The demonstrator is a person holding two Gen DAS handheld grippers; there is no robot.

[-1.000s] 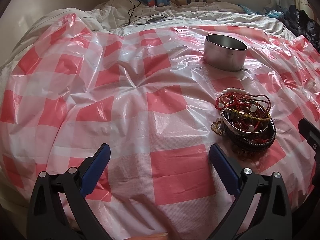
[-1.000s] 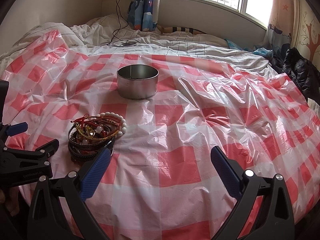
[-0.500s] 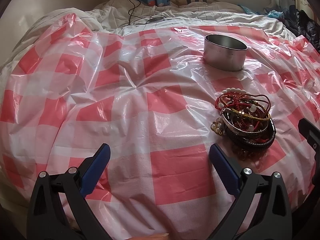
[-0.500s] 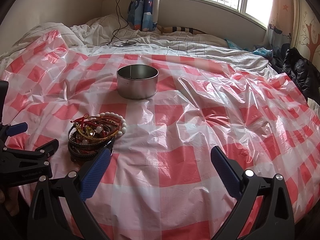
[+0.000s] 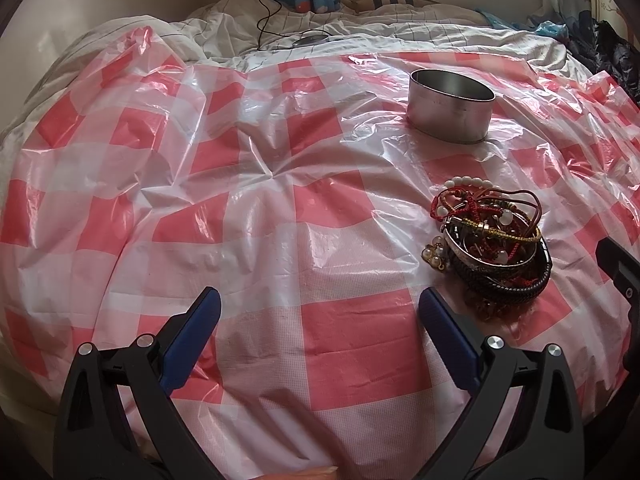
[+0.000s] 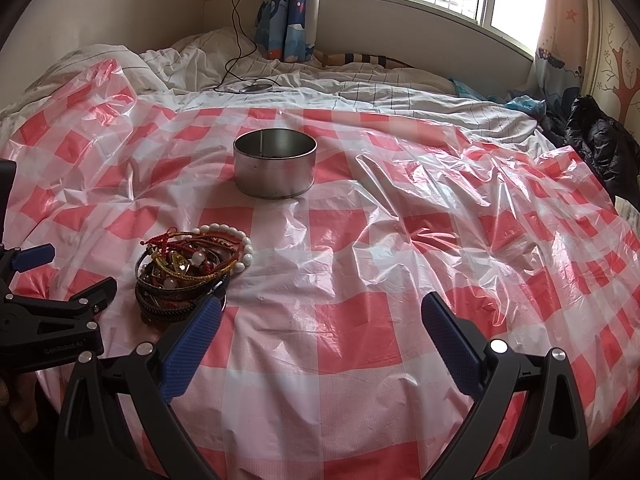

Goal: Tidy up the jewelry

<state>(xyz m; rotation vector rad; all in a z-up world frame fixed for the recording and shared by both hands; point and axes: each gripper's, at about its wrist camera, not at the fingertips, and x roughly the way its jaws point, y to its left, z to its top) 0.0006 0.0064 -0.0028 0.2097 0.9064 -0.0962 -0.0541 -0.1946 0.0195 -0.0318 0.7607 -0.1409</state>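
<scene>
A tangled pile of bracelets and bangles (image 5: 490, 244) (image 6: 188, 274) lies on the red-and-white checked plastic sheet (image 5: 280, 208) (image 6: 360, 280): white beads, red cords, a gold chain, dark bands. Beyond it stands a round metal tin (image 5: 450, 106) (image 6: 275, 168), open at the top. My left gripper (image 5: 320, 314) is open, low over the sheet, with the pile just right of its right finger. My right gripper (image 6: 320, 316) is open too, and the pile sits just beyond its left fingertip. Neither holds anything. The left gripper's body (image 6: 48, 320) shows at the left edge of the right wrist view.
The sheet covers a bed with rumpled white bedding (image 6: 360, 92) behind it. A black cable with a round charger puck (image 6: 256, 88) lies on the bedding. A dark jacket (image 6: 600, 144) is heaped at the right. A window and curtains stand at the back.
</scene>
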